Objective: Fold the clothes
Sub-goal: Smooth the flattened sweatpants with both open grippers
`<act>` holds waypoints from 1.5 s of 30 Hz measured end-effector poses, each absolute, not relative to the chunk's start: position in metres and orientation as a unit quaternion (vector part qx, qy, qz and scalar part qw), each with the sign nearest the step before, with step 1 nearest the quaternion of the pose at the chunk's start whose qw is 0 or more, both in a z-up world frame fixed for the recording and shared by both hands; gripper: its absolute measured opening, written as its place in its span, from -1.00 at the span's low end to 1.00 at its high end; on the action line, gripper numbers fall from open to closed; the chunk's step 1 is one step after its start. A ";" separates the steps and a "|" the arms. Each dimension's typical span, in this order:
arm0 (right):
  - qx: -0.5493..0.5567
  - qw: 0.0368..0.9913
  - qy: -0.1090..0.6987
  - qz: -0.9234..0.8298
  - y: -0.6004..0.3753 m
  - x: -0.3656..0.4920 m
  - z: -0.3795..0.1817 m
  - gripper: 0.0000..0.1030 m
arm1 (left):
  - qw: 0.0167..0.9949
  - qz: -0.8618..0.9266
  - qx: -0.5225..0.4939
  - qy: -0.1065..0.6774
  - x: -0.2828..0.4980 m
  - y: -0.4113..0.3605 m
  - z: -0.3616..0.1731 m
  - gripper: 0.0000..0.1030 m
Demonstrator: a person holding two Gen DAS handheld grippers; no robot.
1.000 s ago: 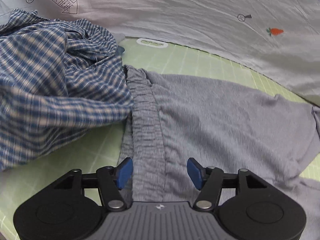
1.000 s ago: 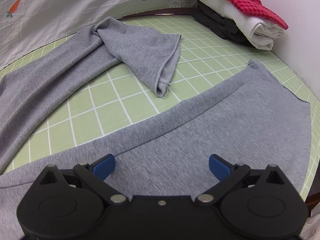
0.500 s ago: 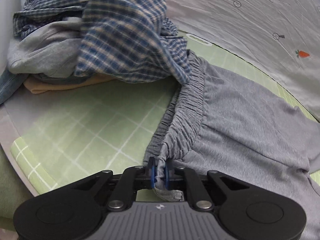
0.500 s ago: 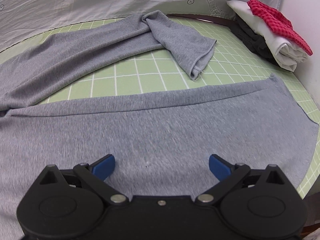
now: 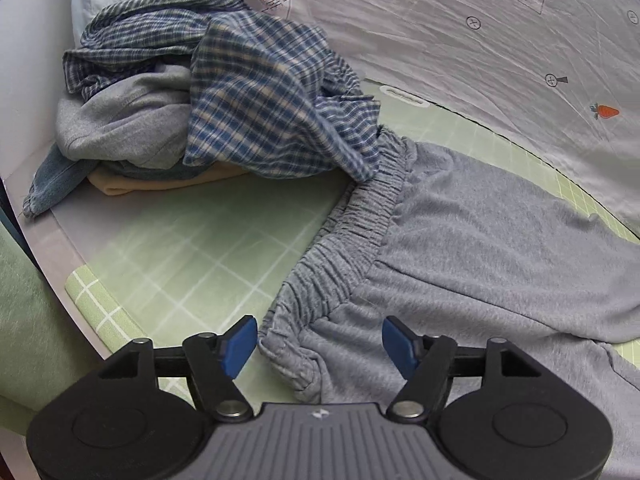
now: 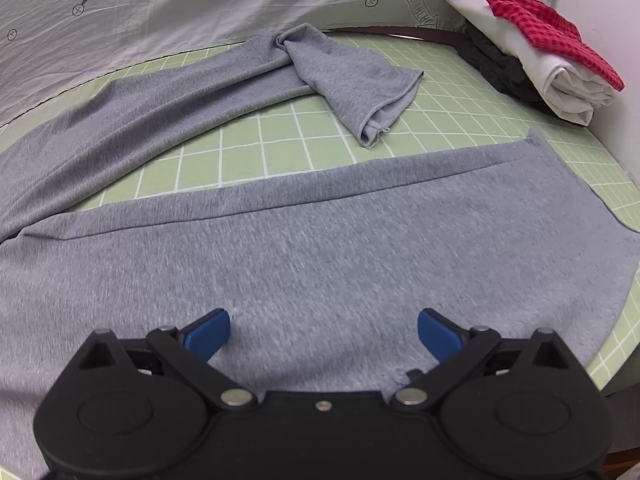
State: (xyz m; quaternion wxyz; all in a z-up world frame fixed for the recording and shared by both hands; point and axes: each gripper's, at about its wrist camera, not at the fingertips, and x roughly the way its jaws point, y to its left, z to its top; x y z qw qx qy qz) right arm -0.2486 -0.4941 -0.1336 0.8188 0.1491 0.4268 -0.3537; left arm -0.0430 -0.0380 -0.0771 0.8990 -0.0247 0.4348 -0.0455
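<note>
On green grid mat (image 6: 280, 148), grey sweatpants (image 6: 320, 256) lengthwise, waistband (image 5: 360, 216) leftward, both tongs (image 5: 320, 346) (image 6: 324, 332) wide apart, empty.

light: even, soft, bright — no glare | shadows: faint | edges: fisheye-bent, dark corners | blur: slight

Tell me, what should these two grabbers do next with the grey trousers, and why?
Probably close the left gripper on the bunched waistband corner lying between its open fingers. The grey trousers are spread on the green mat and neither gripper holds them, so a fold needs a grip first.
</note>
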 end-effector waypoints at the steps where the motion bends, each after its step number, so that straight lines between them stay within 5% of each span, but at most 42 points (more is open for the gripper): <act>1: 0.149 0.822 0.423 -0.351 -0.499 -0.250 -0.132 0.97 | 0.902 -0.055 -0.016 0.429 -0.045 -0.049 -0.076 0.62; 20: 0.162 0.850 0.378 -0.329 -0.643 -0.219 -0.106 0.92 | 0.878 -0.132 0.054 0.457 -0.030 -0.251 -0.098 0.77; 23: 0.195 0.852 0.375 -0.309 -0.663 -0.204 -0.115 0.59 | 0.877 -0.129 0.054 0.460 -0.019 -0.266 -0.101 0.77; 25: 0.213 0.854 0.374 -0.294 -0.675 -0.193 -0.122 0.20 | 0.876 -0.125 0.057 0.463 -0.009 -0.276 -0.105 0.77; 27: 0.222 0.853 0.371 -0.294 -0.686 -0.182 -0.128 0.06 | 0.874 -0.119 0.059 0.467 0.003 -0.286 -0.109 0.77; 37: 0.218 0.847 0.378 -0.304 -0.709 -0.157 -0.141 0.00 | 0.846 -0.118 0.082 0.514 0.031 -0.325 -0.136 0.78; 38: 0.212 0.848 0.379 -0.304 -0.708 -0.156 -0.141 -0.05 | 0.846 -0.115 0.085 0.513 0.030 -0.326 -0.138 0.80; 42: 0.191 0.855 0.381 -0.295 -0.706 -0.154 -0.143 -0.80 | 0.848 -0.109 0.085 0.511 0.031 -0.326 -0.141 0.96; 45: 0.179 0.859 0.382 -0.288 -0.706 -0.155 -0.139 -0.90 | 0.846 -0.107 0.082 0.515 0.035 -0.325 -0.141 1.00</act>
